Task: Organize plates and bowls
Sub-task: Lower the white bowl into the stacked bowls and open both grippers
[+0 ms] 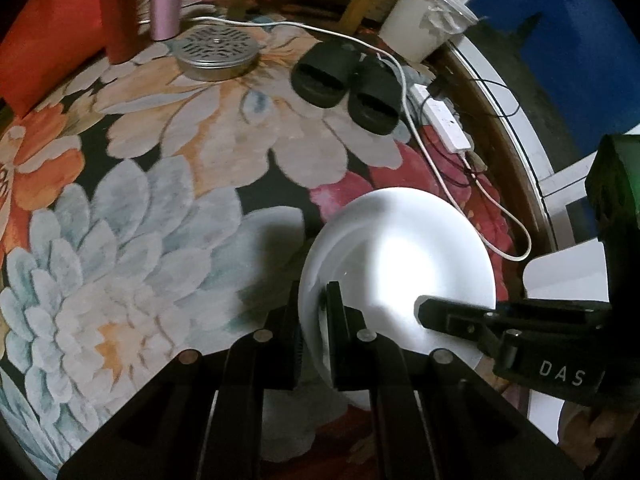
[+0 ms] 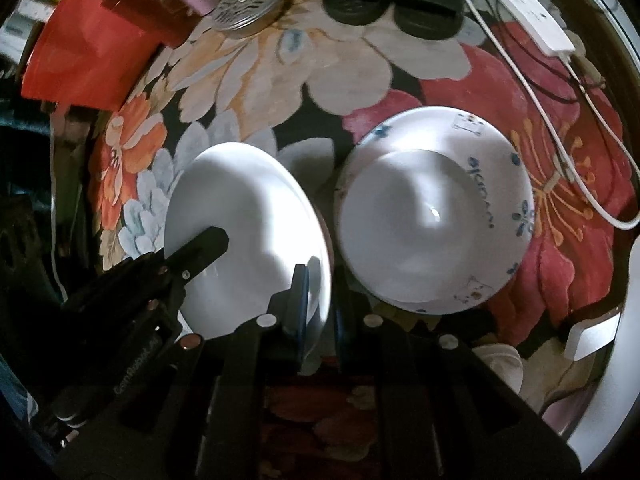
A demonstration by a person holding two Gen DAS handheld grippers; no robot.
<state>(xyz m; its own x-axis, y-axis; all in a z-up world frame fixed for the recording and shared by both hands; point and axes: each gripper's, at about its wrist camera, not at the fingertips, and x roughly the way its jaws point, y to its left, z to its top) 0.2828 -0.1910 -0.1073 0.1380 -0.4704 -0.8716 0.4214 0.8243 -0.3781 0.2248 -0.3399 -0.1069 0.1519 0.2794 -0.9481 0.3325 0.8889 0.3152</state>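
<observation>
A plain white plate is held between both grippers above the floral rug. My left gripper is shut on its near-left rim. My right gripper is shut on the plate's opposite rim; it shows in the left wrist view reaching over the plate from the right. In the right wrist view the left gripper's finger lies across the plate. A stack of a white bowl on a blue-patterned dish rests on the rug just right of the plate.
Black slippers, a round metal tin, a pink bottle and a red box sit at the rug's far side. A white cable and power strip run along the right, by a white tub.
</observation>
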